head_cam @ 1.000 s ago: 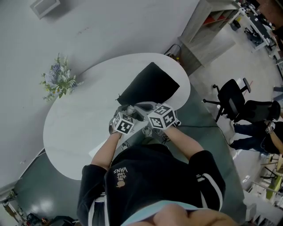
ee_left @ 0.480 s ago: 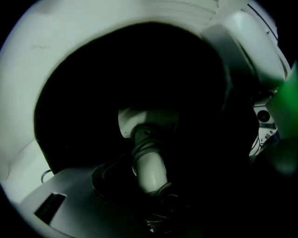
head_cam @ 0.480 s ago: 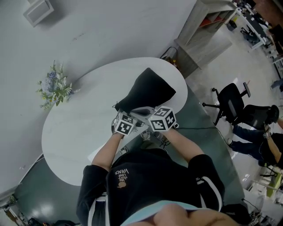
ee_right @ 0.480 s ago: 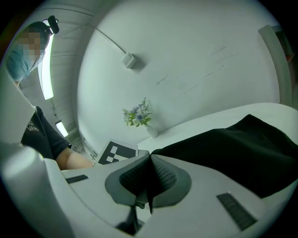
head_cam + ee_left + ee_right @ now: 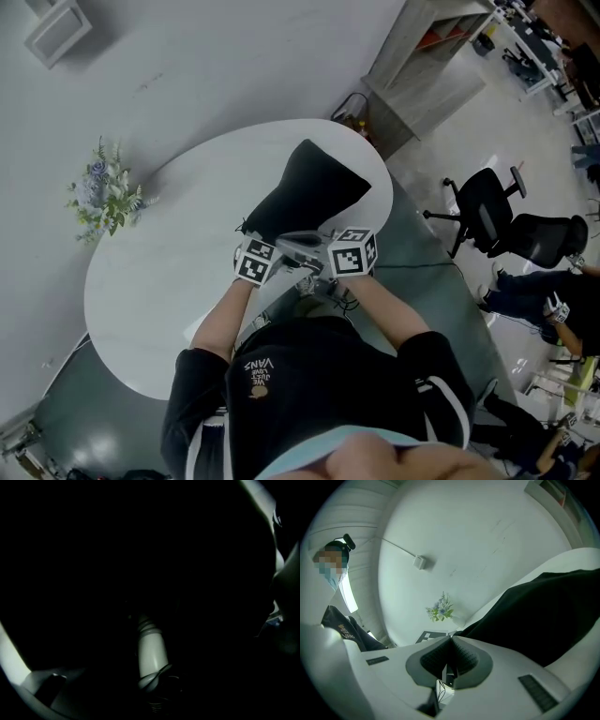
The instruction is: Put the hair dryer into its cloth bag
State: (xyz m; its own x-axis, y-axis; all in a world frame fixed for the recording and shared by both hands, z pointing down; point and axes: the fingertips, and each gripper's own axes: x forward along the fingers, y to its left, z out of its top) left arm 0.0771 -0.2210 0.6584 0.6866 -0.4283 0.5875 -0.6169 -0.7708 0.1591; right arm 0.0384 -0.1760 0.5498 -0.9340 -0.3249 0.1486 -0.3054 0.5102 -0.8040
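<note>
A: Where is the hair dryer (image 5: 151,651)?
B: Inside the dark cloth bag (image 5: 314,192), centre frame, pale handle foremost. The left gripper (image 5: 267,246) jaws, part-spread, appear clamped on it, to feed it in.
A: And the right gripper (image 5: 451,637)?
B: Jaws together, seemingly pinching the bag's rim, to keep the mouth raised off the surface (image 5: 159,272).
</note>
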